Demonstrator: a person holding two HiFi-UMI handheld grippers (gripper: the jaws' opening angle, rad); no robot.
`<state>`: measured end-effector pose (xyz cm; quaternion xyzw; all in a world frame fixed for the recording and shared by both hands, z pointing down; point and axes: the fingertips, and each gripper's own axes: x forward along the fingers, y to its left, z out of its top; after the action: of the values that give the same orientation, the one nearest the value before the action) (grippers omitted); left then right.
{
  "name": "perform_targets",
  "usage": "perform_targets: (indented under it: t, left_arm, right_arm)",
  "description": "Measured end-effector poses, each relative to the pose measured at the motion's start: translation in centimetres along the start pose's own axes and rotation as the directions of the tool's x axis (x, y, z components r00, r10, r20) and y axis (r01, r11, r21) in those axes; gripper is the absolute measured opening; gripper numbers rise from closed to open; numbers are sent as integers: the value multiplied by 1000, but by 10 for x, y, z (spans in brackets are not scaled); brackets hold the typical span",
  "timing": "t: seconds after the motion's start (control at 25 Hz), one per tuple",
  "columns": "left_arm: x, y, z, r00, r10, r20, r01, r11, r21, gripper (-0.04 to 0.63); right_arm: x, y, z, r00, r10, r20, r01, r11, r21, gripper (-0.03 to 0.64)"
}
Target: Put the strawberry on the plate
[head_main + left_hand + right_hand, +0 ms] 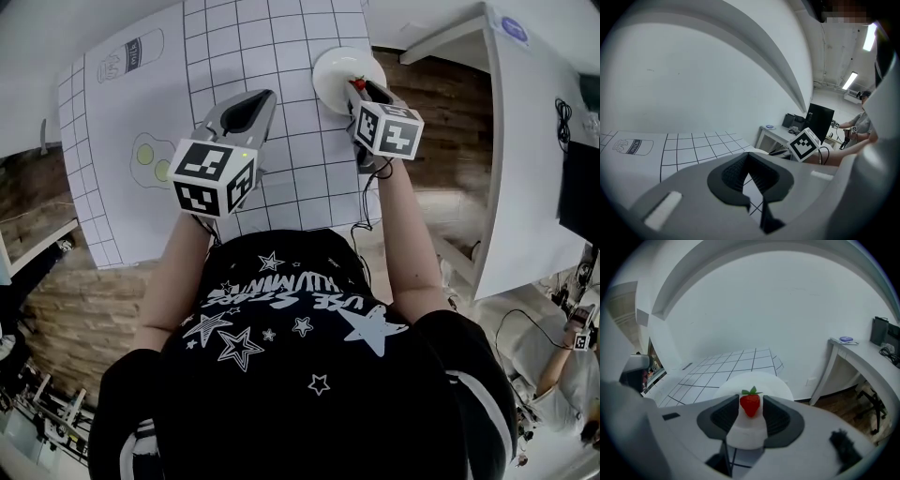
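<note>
A red strawberry (750, 405) with green leaves sits pinched between the dark pads of my right gripper (750, 409), which is shut on it. Just beyond and below it lies the round white plate (757, 379). From the head view the strawberry (357, 84) and right gripper (362, 90) hover over the near right edge of the plate (333, 75). My left gripper (255, 97) is held to the left of the plate over the gridded mat. Its jaws (749, 158) meet at the tips with nothing between them.
A white mat (281, 159) with a black grid covers the table; printed pictures of a milk bottle (131, 54) and a fried egg (150, 155) lie at its left. A white desk (530, 141) stands to the right, with wooden floor between. Another person (862, 124) sits far off.
</note>
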<state>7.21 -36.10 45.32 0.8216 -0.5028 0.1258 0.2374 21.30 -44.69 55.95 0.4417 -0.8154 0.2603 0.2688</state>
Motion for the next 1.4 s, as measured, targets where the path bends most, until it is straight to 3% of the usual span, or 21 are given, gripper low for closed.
perform_targets:
  t: [0.68, 1.12, 1.28, 1.4]
  left_arm:
    - [-41, -3, -5, 998, -57, 40, 57, 998, 13, 9]
    - [-140, 26, -24, 994, -69, 86, 69, 998, 5, 9]
    - [-183, 33, -29, 991, -78, 110, 74, 996, 39, 9]
    - [-215, 49, -36, 989, -63, 135, 60, 998, 27, 9]
  right_arm:
    - [-49, 26, -1, 996, -58, 69, 56, 998, 30, 158]
    - [-98, 109, -7, 984, -100, 145, 93, 994, 48, 138]
    - [-114, 142, -10, 977, -116, 181, 107, 992, 60, 76]
    - [-123, 174, -11, 971, -116, 208, 108, 993, 50, 52]
